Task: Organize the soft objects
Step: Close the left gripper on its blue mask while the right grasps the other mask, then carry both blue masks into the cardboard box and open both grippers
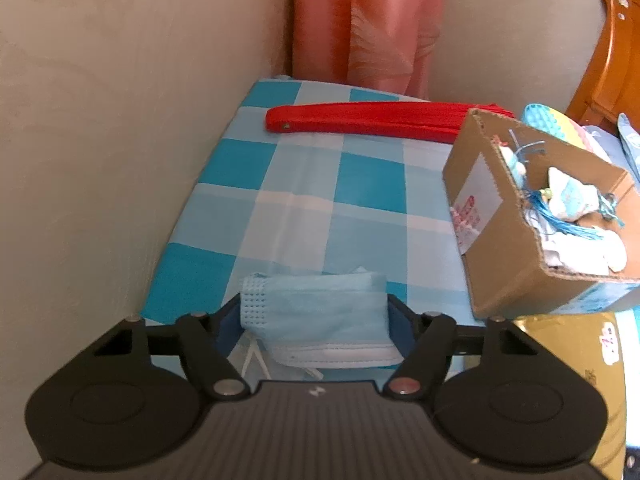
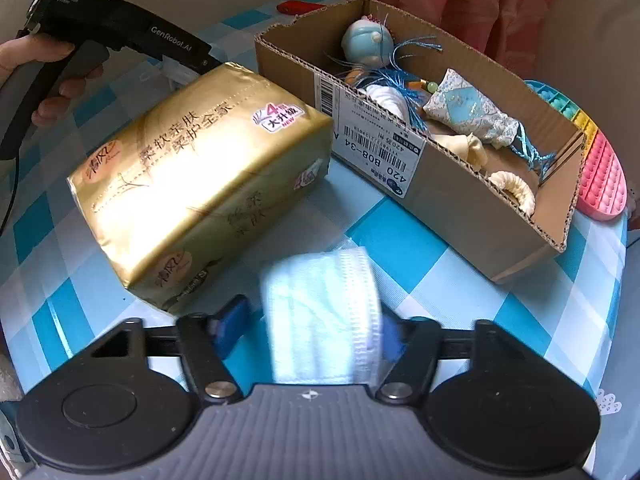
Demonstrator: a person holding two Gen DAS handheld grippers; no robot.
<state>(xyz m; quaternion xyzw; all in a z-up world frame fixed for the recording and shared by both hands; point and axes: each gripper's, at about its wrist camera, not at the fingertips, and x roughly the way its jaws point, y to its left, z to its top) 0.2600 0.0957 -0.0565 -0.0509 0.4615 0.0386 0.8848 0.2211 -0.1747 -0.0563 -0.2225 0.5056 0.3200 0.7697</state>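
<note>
Two blue face masks sit in our grippers: one mask (image 1: 316, 312) pinched between the left gripper (image 1: 314, 320) fingers, another mask (image 2: 320, 320) between the right gripper (image 2: 316, 332) fingers, above the checked cloth (image 2: 400, 236), near the cardboard box (image 2: 460, 196) and gold tissue pack (image 2: 192, 176).

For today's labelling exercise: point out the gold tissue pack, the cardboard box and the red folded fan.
gold tissue pack (image 2: 192, 176), right wrist view, on its shiny top face.
cardboard box (image 2: 460, 200), right wrist view, on its near outer wall.
red folded fan (image 1: 372, 122), left wrist view, mid-length.

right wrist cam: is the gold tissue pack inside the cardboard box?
No, the gold tissue pack lies on the checkered cloth beside the cardboard box, outside its walls.
</note>
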